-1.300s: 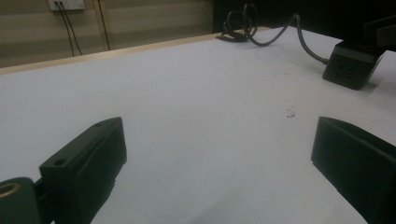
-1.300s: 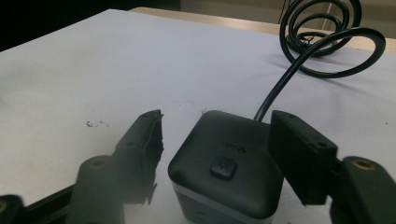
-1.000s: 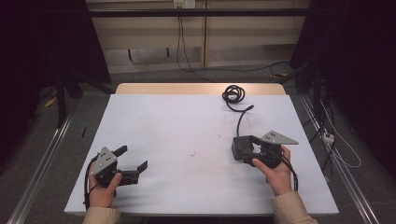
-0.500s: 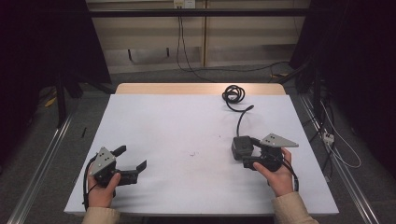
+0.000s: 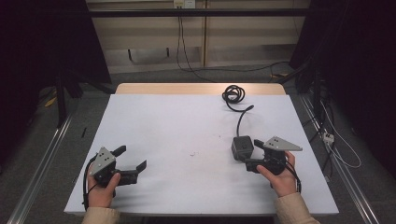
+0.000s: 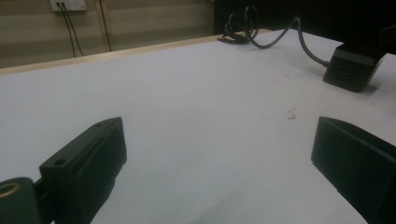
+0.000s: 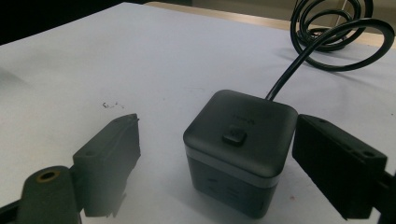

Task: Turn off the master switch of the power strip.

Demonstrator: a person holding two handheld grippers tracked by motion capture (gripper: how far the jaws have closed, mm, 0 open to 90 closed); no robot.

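A dark grey cube-shaped power block (image 5: 243, 147) with a button on top (image 7: 235, 137) stands on the white table, right of centre. Its black cable (image 5: 240, 119) runs back to a coil (image 5: 233, 93). My right gripper (image 5: 251, 155) lies just behind the block and is open. Its jaws have just been opening and now stand on either side of the block (image 7: 240, 144), with the left jaw clearly apart from it. My left gripper (image 5: 132, 157) rests near the front left, open, with bare table between its jaws (image 6: 219, 158). It sees the block (image 6: 352, 67) far off.
The white table top (image 5: 187, 126) has a wooden strip along its far edge (image 5: 196, 88). A small dark speck (image 5: 192, 153) marks the middle. The cable coil (image 7: 336, 32) lies near the far edge. Rails and loose wires run along the floor at both sides.
The right gripper's jaws have spread wider around the block, and that hand has shifted a little toward the near edge. The block stays put. The left gripper has not moved.
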